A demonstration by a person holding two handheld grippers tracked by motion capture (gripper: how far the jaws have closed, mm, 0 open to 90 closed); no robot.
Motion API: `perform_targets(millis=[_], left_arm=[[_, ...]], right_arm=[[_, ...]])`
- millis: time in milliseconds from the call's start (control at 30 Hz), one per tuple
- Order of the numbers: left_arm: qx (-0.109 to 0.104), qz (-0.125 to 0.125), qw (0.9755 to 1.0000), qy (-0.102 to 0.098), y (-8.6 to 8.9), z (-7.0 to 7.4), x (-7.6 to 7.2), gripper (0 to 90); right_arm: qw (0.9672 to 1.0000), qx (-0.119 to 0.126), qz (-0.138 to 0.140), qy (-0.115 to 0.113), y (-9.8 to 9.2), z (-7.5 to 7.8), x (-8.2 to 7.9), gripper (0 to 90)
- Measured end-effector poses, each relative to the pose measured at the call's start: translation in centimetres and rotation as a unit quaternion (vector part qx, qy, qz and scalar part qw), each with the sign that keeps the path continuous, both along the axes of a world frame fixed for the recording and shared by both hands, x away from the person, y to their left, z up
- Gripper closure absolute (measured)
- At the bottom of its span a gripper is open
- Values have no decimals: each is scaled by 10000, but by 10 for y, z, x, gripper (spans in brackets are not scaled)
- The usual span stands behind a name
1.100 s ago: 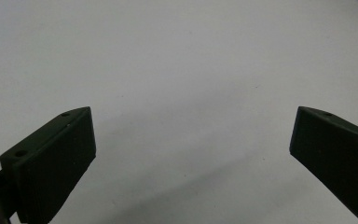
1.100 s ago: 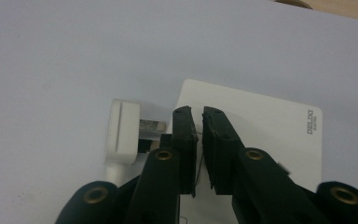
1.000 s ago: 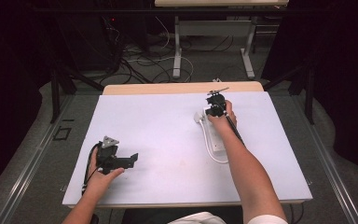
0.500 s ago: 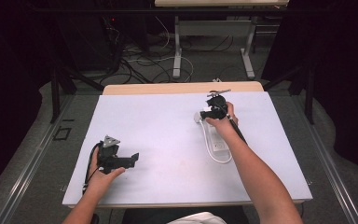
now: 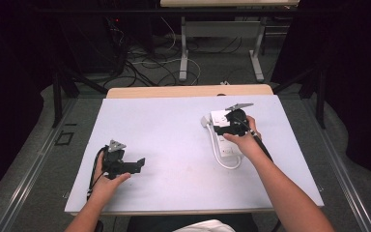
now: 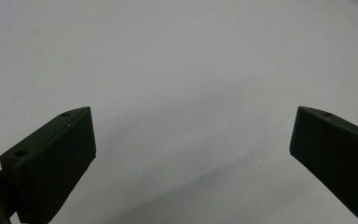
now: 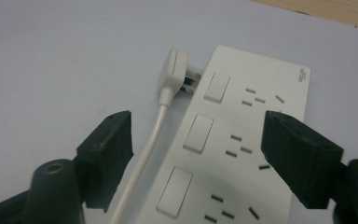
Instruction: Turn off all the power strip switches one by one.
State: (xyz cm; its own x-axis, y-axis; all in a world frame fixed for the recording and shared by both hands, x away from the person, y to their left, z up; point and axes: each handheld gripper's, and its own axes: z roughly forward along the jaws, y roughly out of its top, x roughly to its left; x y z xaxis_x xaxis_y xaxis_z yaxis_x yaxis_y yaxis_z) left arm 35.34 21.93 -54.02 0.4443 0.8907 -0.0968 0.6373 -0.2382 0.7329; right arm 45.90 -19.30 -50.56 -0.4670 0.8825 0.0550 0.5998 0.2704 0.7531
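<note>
Right tool (image 7: 196, 149) just opened, holding nothing, above white power strip (image 7: 242, 154), rocker switches, white plug (image 7: 172, 70) alongside

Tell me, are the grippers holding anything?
No. The right gripper has just been opening over the power strip, with nothing pressed by its fingers. The left gripper is open above the bare table.

Right gripper (image 5: 221, 126) hovers open over the white power strip (image 5: 224, 140), far right; left gripper (image 5: 136, 164) rests near left.
</note>
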Motion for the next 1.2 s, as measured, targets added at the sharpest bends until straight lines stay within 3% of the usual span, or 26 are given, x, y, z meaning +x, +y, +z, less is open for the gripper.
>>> perform_targets(millis=[200,367,733,1000,1200], left_arm=[[30,-9,10000,-32,0,-1,0,3],[40,-15,10000,-11,0,0,0,3],[-14,35,10000,-27,1,0,-1,3],[74,-35,10000,-10,1,1,-1,3],[0,1,10000,-31,0,0,0,3]], right_arm=[[9999,112,34,-77,-15,-3,-31,134],[9996,190,34,-206,-27,-12,-57,0],[9993,93,18,-375,-61,-23,-108,0],[9991,-79,-104,-392,-80,-30,-120,0],[9997,-122,-116,-172,-84,-38,-116,0]])
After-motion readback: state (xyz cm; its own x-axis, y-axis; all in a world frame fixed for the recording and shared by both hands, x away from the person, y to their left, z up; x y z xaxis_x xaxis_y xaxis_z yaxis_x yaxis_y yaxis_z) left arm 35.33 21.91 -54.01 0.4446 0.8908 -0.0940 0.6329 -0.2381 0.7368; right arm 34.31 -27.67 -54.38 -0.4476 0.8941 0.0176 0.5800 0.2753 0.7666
